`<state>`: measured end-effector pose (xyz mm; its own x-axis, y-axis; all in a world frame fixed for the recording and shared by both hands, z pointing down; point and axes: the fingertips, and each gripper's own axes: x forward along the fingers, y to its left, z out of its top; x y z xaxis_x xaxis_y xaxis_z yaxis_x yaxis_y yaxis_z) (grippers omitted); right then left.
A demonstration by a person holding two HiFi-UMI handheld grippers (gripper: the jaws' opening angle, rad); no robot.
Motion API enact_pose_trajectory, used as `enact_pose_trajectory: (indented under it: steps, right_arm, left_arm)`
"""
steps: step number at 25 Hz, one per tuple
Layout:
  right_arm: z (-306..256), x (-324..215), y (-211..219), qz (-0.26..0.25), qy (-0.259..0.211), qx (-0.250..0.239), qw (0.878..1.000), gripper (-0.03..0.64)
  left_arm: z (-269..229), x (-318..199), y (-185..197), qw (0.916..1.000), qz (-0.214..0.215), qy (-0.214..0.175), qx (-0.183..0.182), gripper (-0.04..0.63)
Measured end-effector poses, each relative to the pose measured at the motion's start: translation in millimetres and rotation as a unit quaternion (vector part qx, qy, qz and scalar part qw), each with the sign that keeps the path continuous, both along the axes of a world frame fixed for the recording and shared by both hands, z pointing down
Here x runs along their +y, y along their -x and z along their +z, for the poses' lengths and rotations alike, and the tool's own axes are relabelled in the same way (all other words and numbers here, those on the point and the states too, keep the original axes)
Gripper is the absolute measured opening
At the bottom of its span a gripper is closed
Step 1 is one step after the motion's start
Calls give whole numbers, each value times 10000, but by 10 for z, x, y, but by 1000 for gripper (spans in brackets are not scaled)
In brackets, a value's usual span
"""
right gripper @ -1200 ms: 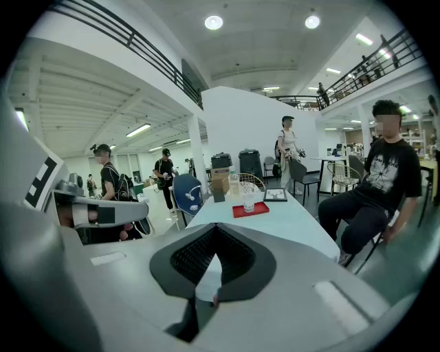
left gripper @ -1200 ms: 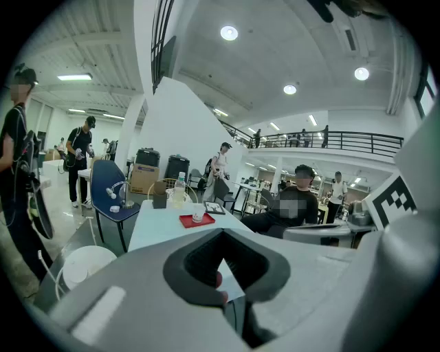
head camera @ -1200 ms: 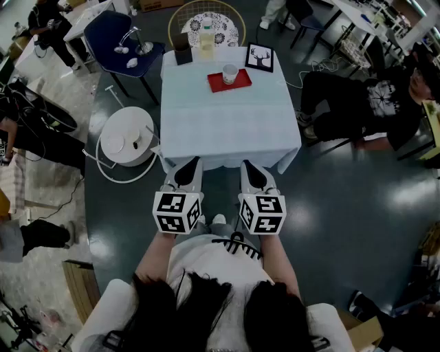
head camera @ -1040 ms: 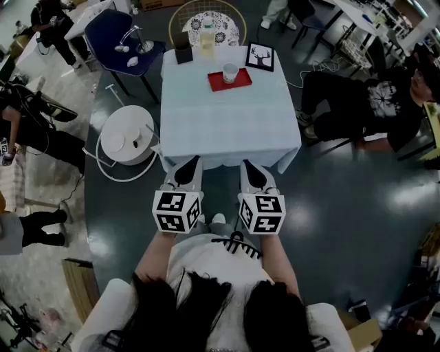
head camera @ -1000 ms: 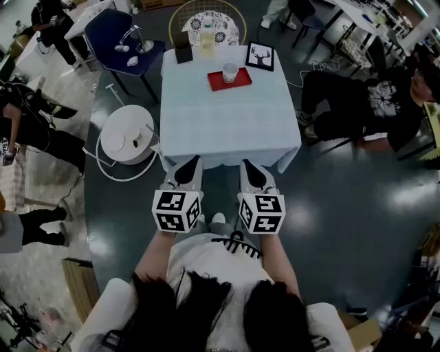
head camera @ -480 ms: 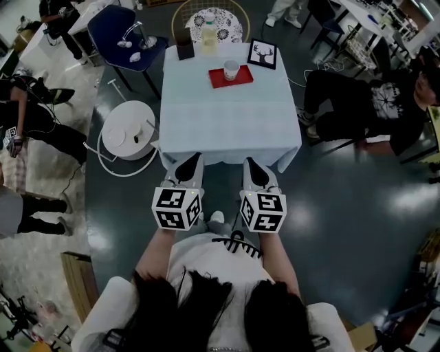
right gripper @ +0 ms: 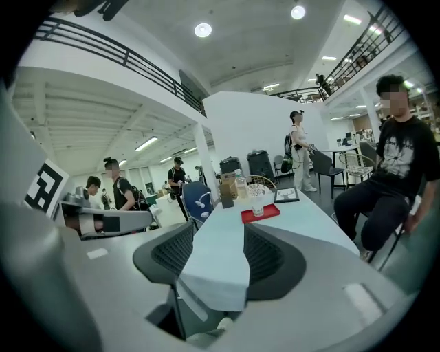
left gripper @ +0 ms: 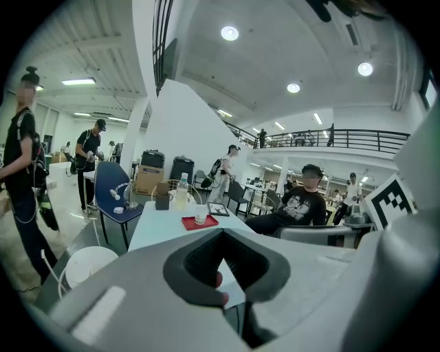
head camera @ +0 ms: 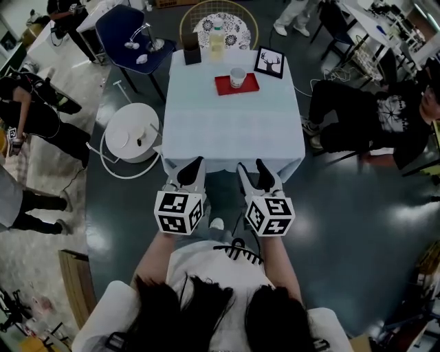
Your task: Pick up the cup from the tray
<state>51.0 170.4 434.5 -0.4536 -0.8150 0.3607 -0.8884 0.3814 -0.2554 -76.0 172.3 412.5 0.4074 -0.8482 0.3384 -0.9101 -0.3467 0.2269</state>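
A clear cup [head camera: 238, 75] stands upright on a red tray [head camera: 246, 87] at the far end of the table [head camera: 234, 127], which has a pale blue cloth. The left gripper view shows the same cup [left gripper: 200, 214] and tray [left gripper: 190, 223] far ahead, and the right gripper view shows the cup [right gripper: 257, 201] on the tray [right gripper: 267, 214]. My left gripper [head camera: 192, 165] and right gripper [head camera: 253, 167] hover side by side at the table's near edge, a full table length from the cup. Both are open and empty, left gripper [left gripper: 223, 265] and right gripper [right gripper: 218, 258].
A bottle [head camera: 217, 38], a dark box [head camera: 192, 55] and a framed deer picture [head camera: 269, 63] stand behind the tray. A wicker chair [head camera: 218, 17] is beyond the table, a blue chair [head camera: 127, 31] and white round stool [head camera: 130, 134] to its left. A seated person [head camera: 375, 120] is at right.
The grippers and the view have come a little closer to the table, whose near edge now meets the fingertips. The right gripper has shifted slightly rightward. Cup and tray have not moved.
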Motion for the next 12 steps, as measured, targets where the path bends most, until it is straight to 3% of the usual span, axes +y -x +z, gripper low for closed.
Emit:
enact_pose_trajectory:
  steps: [7,12]
  right_arm:
    - [-33,-542,121,-81,-148,86,9998,289]
    - [-36,-927,306,-423,-53,180,9989,301]
  left_arm:
    - [-1,-530,120,9999,59,-72,-99,0]
    - [-53,-938,162,9998,164,-87,27,0]
